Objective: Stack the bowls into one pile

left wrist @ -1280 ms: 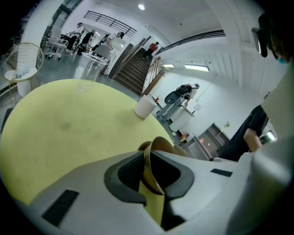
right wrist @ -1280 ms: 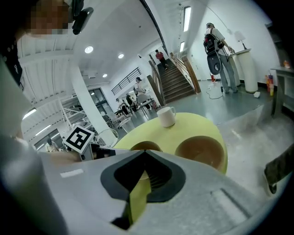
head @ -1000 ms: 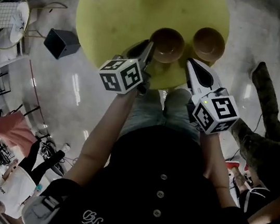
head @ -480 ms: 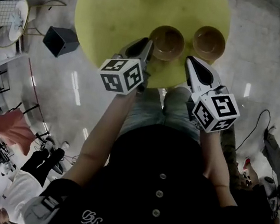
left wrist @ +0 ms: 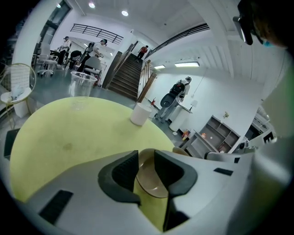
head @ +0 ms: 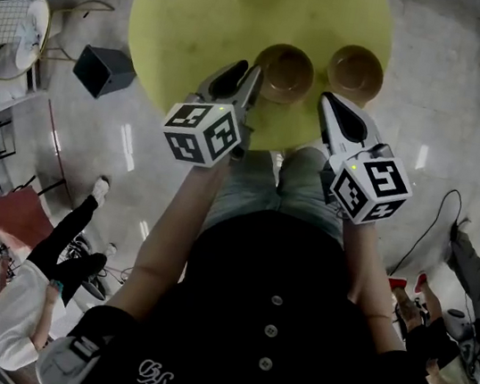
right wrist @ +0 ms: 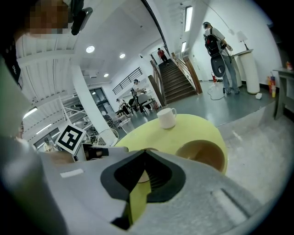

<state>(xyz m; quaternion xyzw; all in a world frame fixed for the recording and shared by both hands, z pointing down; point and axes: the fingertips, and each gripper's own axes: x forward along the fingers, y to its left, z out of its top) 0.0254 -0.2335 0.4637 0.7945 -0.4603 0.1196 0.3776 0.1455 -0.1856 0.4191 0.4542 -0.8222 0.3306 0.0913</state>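
Though near, bowl (head: 284,72) beyond left hand-held gripper (head: 246,75).

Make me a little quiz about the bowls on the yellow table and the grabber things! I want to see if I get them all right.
1. How many round brown bowls stand on the round yellow-green table?
2. True or false: the bowls are already stacked in one pile.
3. Pick one. The left gripper has its jaws: A) apart, gripping nothing; B) clamped on a bowl; C) pressed tightly together.

Key
1. Two.
2. False. They sit side by side, apart.
3. A. Its jaws have just been opening; a bowl shows through the gap, but the pads do not press on it.
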